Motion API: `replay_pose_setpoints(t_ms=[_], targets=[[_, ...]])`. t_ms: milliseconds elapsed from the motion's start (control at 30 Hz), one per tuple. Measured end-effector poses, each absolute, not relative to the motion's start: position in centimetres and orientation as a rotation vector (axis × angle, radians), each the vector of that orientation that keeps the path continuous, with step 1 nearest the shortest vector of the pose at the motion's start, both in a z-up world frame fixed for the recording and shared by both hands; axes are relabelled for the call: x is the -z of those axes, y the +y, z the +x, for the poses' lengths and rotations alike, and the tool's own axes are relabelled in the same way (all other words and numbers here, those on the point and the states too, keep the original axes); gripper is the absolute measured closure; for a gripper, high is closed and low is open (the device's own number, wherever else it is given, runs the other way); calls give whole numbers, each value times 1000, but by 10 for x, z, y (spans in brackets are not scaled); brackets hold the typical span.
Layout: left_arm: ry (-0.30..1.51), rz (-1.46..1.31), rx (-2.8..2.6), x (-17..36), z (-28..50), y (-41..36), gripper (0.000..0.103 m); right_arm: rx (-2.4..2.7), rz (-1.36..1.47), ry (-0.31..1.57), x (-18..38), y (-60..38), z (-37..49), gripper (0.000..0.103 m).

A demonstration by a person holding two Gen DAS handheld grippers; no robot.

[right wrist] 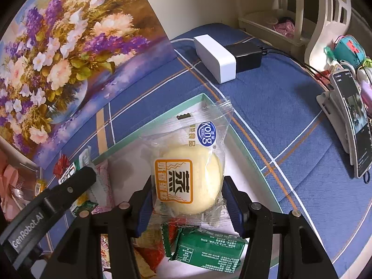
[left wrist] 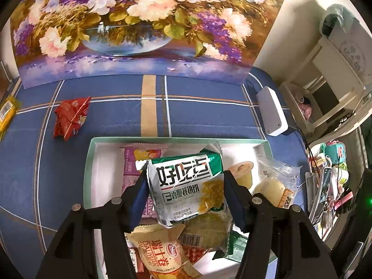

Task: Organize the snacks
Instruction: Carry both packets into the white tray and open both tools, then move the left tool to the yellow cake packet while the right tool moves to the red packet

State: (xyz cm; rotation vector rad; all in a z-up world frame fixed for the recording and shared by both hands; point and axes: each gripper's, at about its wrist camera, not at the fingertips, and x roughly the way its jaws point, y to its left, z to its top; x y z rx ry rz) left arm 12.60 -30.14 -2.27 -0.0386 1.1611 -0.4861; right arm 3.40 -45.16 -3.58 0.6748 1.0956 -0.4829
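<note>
A teal-rimmed white box [left wrist: 162, 139] on the blue plaid cloth holds several snack packets. My left gripper [left wrist: 186, 186] hangs over it with a green-and-white walnut cookie packet [left wrist: 186, 186] between its fingers. The packet rests tilted on the pile, and a thin gap shows along the left pad, so the jaws look open. My right gripper [right wrist: 187, 197] is shut on a clear-wrapped yellow steamed cake [right wrist: 188, 179], held over the box's right end [right wrist: 151, 125]. The same cake [left wrist: 276, 186] appears at the right in the left wrist view. Below it lies a green packet [right wrist: 209, 248].
A red packet [left wrist: 71, 118] and a yellow one [left wrist: 7, 114] lie on the cloth left of the box. A flower painting [left wrist: 139, 23] stands behind. A white power box [right wrist: 216, 55] and a phone on a stand [right wrist: 351, 125] sit to the right, near a cluttered shelf.
</note>
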Motion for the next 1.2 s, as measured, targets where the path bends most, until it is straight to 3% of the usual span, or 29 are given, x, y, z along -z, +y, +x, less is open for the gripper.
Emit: replay_pose_setpoints(t_ms=[233, 333, 433, 500, 533, 567, 600, 800, 1200], targets=[[1149, -90, 468, 16, 122, -286, 34, 479, 648, 1107, 32, -448, 37, 42], [1140, -103, 432, 14, 121, -274, 34, 481, 627, 1124, 32, -446, 39, 32], [1125, -92, 375, 13, 120, -258, 34, 479, 608, 1144, 33, -443, 41, 30], [1118, -91, 338, 15, 120, -246, 32, 473, 602, 1149, 33, -440, 42, 23], [1114, -91, 316, 17, 120, -239, 29, 469, 599, 1149, 32, -439, 42, 19], [1112, -88, 298, 19, 120, -233, 16, 466, 593, 1150, 31, -437, 43, 18], [1108, -86, 276, 21, 120, -225, 10, 463, 585, 1150, 30, -435, 44, 15], [1083, -88, 159, 28, 124, -179, 10, 429, 541, 1142, 19, -416, 51, 1], [978, -213, -5, 23, 127, -86, 9, 265, 505, 1044, -11, -356, 70, 0]])
